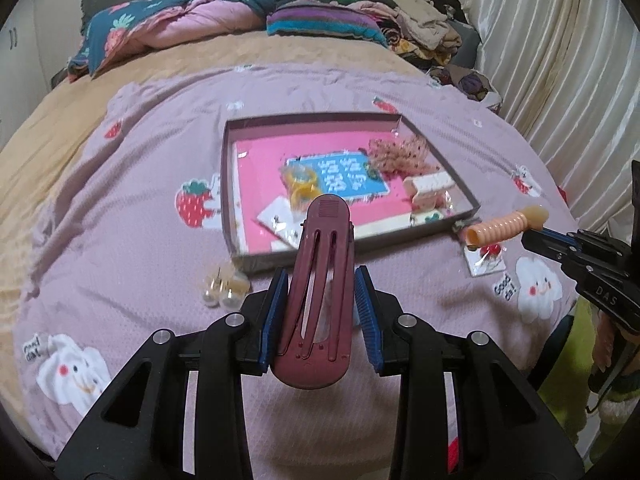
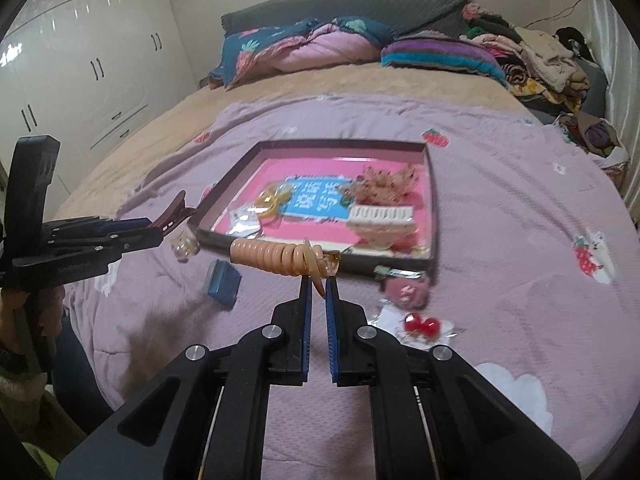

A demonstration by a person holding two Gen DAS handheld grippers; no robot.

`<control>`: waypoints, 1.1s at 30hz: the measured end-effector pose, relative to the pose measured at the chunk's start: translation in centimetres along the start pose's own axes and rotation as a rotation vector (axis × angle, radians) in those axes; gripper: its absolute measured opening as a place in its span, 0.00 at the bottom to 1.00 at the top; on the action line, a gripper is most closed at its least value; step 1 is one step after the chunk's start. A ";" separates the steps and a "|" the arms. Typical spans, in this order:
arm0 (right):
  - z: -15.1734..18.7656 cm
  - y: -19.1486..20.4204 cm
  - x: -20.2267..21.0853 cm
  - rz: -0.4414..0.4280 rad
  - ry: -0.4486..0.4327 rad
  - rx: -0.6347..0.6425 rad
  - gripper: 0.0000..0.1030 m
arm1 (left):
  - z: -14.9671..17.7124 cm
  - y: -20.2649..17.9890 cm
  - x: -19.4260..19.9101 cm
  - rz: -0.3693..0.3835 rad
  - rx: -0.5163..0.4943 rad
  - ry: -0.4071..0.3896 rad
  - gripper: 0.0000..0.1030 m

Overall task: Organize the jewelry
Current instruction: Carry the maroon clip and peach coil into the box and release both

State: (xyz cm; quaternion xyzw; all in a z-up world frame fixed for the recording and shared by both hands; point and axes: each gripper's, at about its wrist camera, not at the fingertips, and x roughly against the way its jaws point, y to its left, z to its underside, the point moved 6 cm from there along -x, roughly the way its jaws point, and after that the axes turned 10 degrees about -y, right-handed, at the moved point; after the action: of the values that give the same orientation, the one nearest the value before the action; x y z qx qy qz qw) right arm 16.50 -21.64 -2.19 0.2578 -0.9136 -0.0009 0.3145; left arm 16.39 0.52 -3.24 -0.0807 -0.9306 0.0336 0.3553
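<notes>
At frame centre, the left gripper [image 1: 320,312] pinches a maroon hair clip [image 1: 318,300] — the right gripper [image 2: 319,300] clamps a coiled hair tie [image 2: 276,258] — both seemingly bound for the tray [image 1: 236,220].

A bed [image 2: 520,208] with a lilac strawberry-print cover carries a shallow dark tray [image 2: 434,200]. Beside the tray lie pearl earrings [image 1: 226,292], a small blue box [image 2: 222,282], red cherry earrings on a card [image 2: 420,326], and a pink packet [image 2: 408,294].
</notes>
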 end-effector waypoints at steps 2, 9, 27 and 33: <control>-0.5 -0.5 0.4 0.011 -0.013 0.000 0.06 | -0.9 -0.2 0.0 0.001 -0.006 -0.011 0.25; -2.5 -2.0 1.2 0.039 -0.055 -0.004 0.06 | -3.4 -1.0 -0.2 0.005 -0.023 -0.041 0.25; -6.9 -5.6 1.0 0.093 -0.119 -0.003 0.06 | -7.6 -3.2 -3.7 0.037 -0.060 -0.044 0.25; -7.5 -6.7 -0.4 0.103 -0.111 -0.004 0.06 | -7.5 -3.7 -5.5 0.047 -0.059 -0.020 0.25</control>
State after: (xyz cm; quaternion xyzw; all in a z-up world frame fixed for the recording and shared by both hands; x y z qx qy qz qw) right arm 24.26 -26.05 2.53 0.2094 -0.9417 -0.0008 0.2634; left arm 24.96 -4.08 -0.84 -0.1128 -0.9325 0.0154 0.3428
